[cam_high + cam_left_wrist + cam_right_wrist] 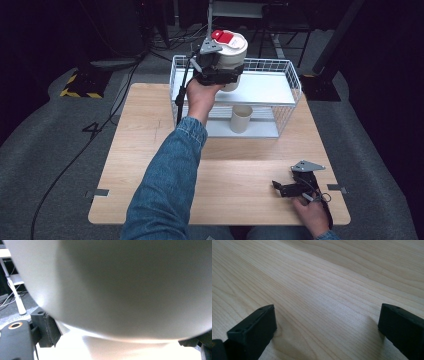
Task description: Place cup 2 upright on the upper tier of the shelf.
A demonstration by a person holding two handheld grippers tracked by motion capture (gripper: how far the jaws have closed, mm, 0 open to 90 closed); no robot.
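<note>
My left gripper [223, 75] is shut on a white tub [231, 56] with a red lid tab, held upright just above the upper shelf of the white wire rack [287, 80]. In the left gripper view the tub's white wall [125, 285] bulges close to the camera between the black jaws. A cream cup [241, 119] stands on the rack's lower shelf. My right gripper [279, 188] rests low on the wooden table [150, 150] near its front right corner. The right gripper view has its two jaws wide apart over bare wood [324, 297], so it is open.
The wire rack stands at the table's far edge, centre right. A black stand pole [182, 95] rises beside the rack's left end. Cables [75, 155] trail over the grey floor to the left of the table.
</note>
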